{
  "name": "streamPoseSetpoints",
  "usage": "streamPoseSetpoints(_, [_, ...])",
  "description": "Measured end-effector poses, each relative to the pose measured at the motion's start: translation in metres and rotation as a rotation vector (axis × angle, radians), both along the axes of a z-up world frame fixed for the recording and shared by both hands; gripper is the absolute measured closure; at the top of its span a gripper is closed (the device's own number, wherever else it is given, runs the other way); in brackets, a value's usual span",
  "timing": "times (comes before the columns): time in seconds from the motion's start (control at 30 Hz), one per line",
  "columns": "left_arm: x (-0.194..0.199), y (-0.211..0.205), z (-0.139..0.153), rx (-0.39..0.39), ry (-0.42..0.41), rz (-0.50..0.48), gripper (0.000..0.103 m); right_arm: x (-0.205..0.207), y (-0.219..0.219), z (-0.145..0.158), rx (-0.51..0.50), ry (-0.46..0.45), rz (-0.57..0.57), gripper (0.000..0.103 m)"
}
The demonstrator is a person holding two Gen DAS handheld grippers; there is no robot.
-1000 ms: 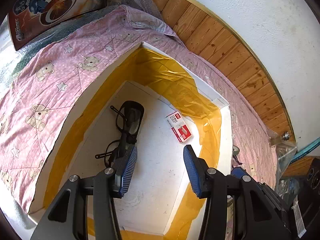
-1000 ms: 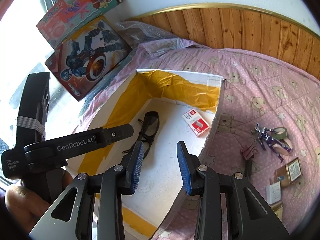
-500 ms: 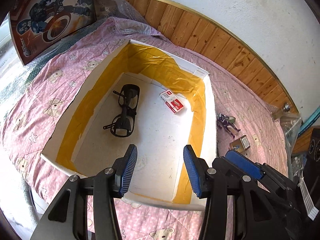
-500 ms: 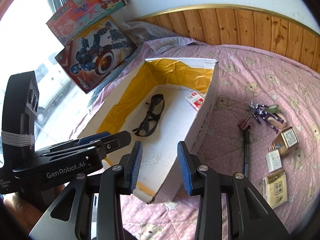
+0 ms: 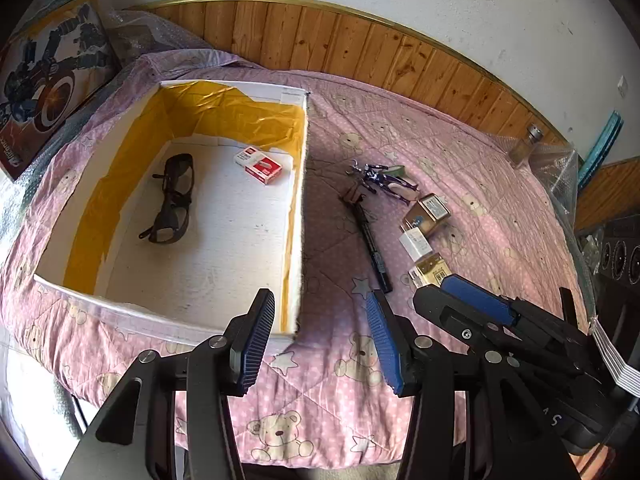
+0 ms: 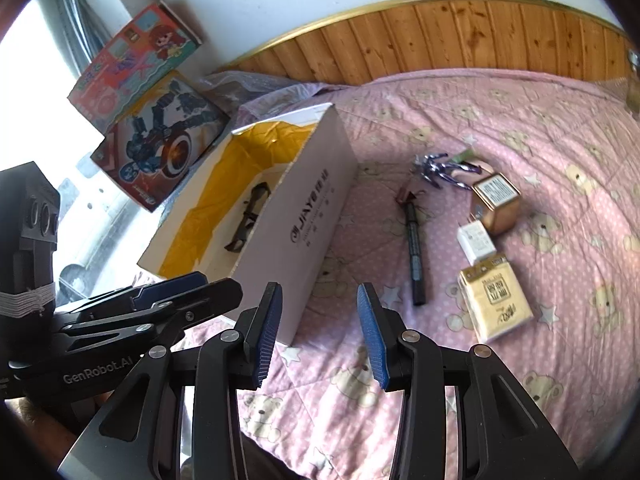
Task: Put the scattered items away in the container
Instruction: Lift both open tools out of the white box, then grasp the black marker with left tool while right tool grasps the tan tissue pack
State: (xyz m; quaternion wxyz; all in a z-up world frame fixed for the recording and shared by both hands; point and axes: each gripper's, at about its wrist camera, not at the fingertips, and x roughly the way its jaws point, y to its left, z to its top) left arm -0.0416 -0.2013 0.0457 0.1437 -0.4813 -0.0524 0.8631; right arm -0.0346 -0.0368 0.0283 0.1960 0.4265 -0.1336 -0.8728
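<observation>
Both blue-padded grippers, left (image 5: 320, 338) and right (image 6: 318, 334), hover with jaws apart and empty above the pink teddy-bear quilt (image 5: 480, 168); black glasses (image 5: 172, 200) and a red-white staple box (image 5: 262, 165) lie inside the yellow-taped white carton (image 5: 298, 216); a black marker pen (image 6: 414, 256), purple figurine (image 6: 442, 170) and small boxes (image 6: 494, 204) lie scattered just beside it.

Soft quilted cotton bedspread (image 5: 460, 152), white cardboard box (image 5: 298, 216) on it lined with glossy crinkled yellow tape, varnished wood panelling (image 5: 360, 52) behind the box, ribbed blue rubber fingers (image 6: 370, 332), matt black plastic frames.

glasses (image 6: 247, 216) half behind box wall (image 6: 304, 216)
</observation>
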Motion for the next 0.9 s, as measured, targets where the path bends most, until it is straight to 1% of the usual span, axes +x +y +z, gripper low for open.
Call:
streamPoseSetpoints(0.33, [0.007,0.046,-0.012,-0.063,-0.023,-0.086,0.053,0.008,0.043,-0.026,-0.017,-0.057,-0.094,0.061])
streamPoseSetpoints(0.4, [0.007,0.053,-0.015,-0.068,-0.032,-0.098,0.050,0.007,0.049,-0.032,-0.022,-0.072,-0.107,0.061])
streamPoseSetpoints(0.5, [0.004,0.064,-0.021,-0.077,-0.048,-0.113,0.049,0.005,0.057,-0.041,-0.027,-0.093,-0.126,0.060])
streamPoseSetpoints(0.7, [-0.009,0.080,-0.032,-0.073,-0.084,-0.133,0.048,0.000,0.076,-0.056,-0.034,-0.123,-0.173,0.058])
streamPoseSetpoints(0.77, [-0.017,0.085,-0.036,-0.055,-0.106,-0.135,0.048,-0.001,0.086,-0.060,-0.031,-0.121,-0.198,0.056])
streamPoseSetpoints(0.9, [-0.033,0.100,-0.046,-0.019,-0.142,-0.151,0.044,-0.003,0.103,-0.068,-0.025,-0.120,-0.226,0.055])
